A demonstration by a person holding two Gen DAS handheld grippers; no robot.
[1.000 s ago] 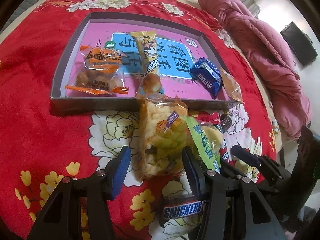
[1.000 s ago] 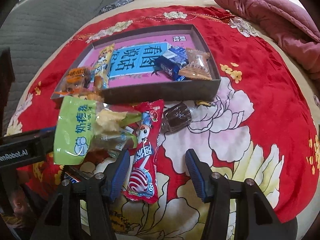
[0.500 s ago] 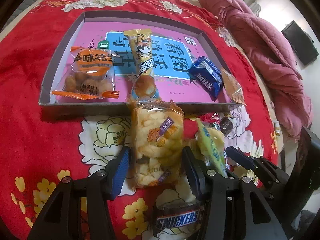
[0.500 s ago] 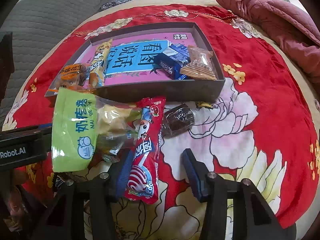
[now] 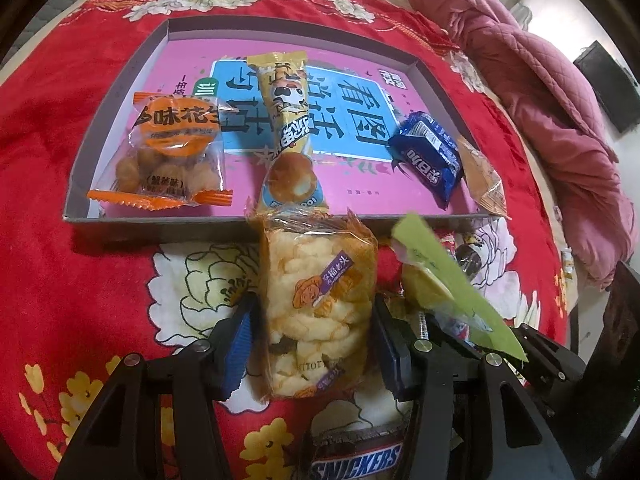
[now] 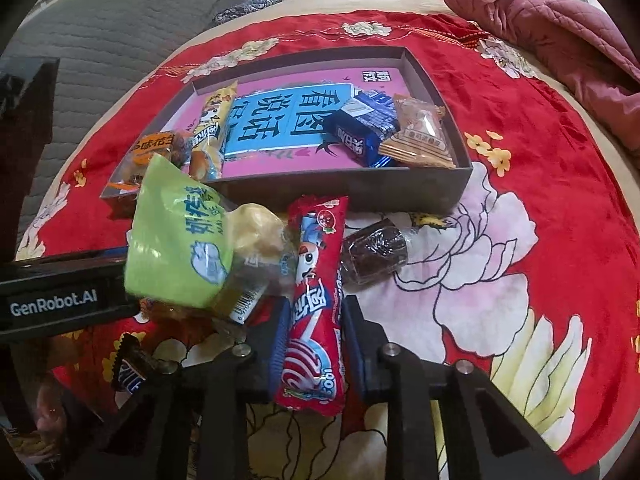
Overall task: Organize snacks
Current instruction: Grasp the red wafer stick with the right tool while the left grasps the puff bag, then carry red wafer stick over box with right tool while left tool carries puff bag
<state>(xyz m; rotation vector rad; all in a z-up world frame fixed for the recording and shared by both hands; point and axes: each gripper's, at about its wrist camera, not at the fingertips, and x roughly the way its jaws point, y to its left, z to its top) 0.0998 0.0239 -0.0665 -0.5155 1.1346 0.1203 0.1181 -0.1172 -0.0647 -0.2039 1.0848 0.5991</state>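
In the right wrist view my green packet (image 6: 176,240) covers part of the orange peanut bag (image 6: 154,148) at the left end of the box (image 6: 340,192), and the Snickers bar (image 6: 130,372) at lower left is mostly hidden. In the left wrist view that Snickers bar (image 5: 356,466) is cut off by the bottom edge, and the tan packet (image 5: 482,178) in the box (image 5: 160,226) sits half behind the blue one (image 5: 428,156).

I count four snacks in the box — orange, yellow tube (image 5: 288,128), blue, tan — and five outside it, among them a dark wrapped piece (image 6: 374,254) at centre.

My right gripper (image 6: 314,336) is clenched on the red lollipop packet (image 6: 316,300), low in the frame; a second ago its fingers stood wide around it. My left gripper (image 5: 316,344) straddles the puffed-rice pack (image 5: 316,304) just below the box wall, as before — whether its pads press the wrapper I cannot tell.
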